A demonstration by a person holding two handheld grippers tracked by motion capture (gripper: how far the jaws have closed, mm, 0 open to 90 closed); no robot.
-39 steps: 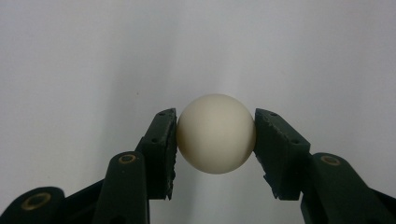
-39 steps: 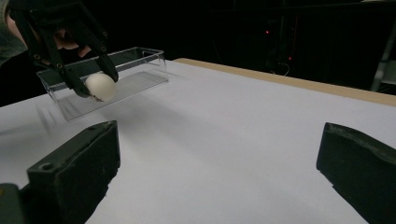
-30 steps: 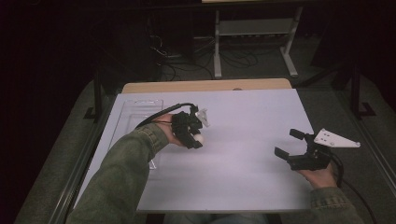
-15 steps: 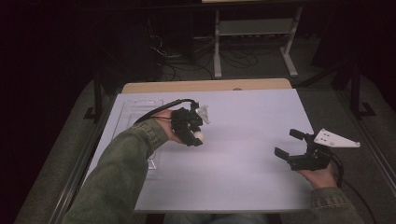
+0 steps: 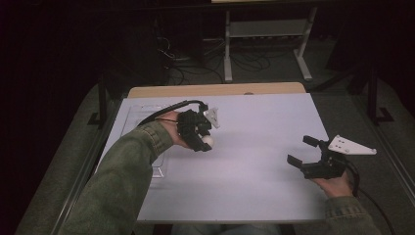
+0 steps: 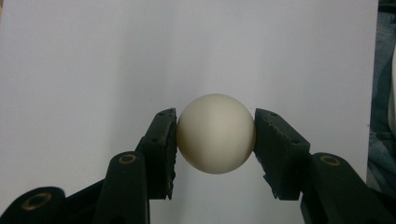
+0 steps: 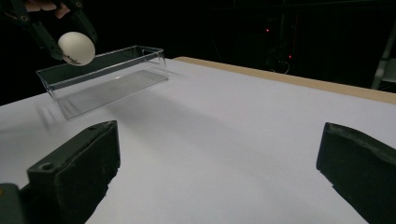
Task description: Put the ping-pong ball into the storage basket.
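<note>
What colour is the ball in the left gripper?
Off-white ball, plain cream; clearest in the left gripper view.

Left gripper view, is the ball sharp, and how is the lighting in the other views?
Left gripper view: ball sharp, evenly lit, slightly shaded underneath. High view: table lit, surroundings dark. Right gripper view: near jaws soft, clear box fairly sharp, background black.

we see a cream-white ball (image 6: 215, 133), plain and glossy, with a small dark print near its underside in the right gripper view. the left gripper (image 5: 203, 139) is black with brass-coloured rivets, and the right gripper (image 5: 304, 154) is black with a pale grey plate. the table (image 5: 254, 147) is covered in plain pale lilac-white, with a tan wooden edge at the far side. the box (image 7: 105, 77) at upper left is clear and colourless. both sleeves (image 5: 117, 186) are olive green.
</note>
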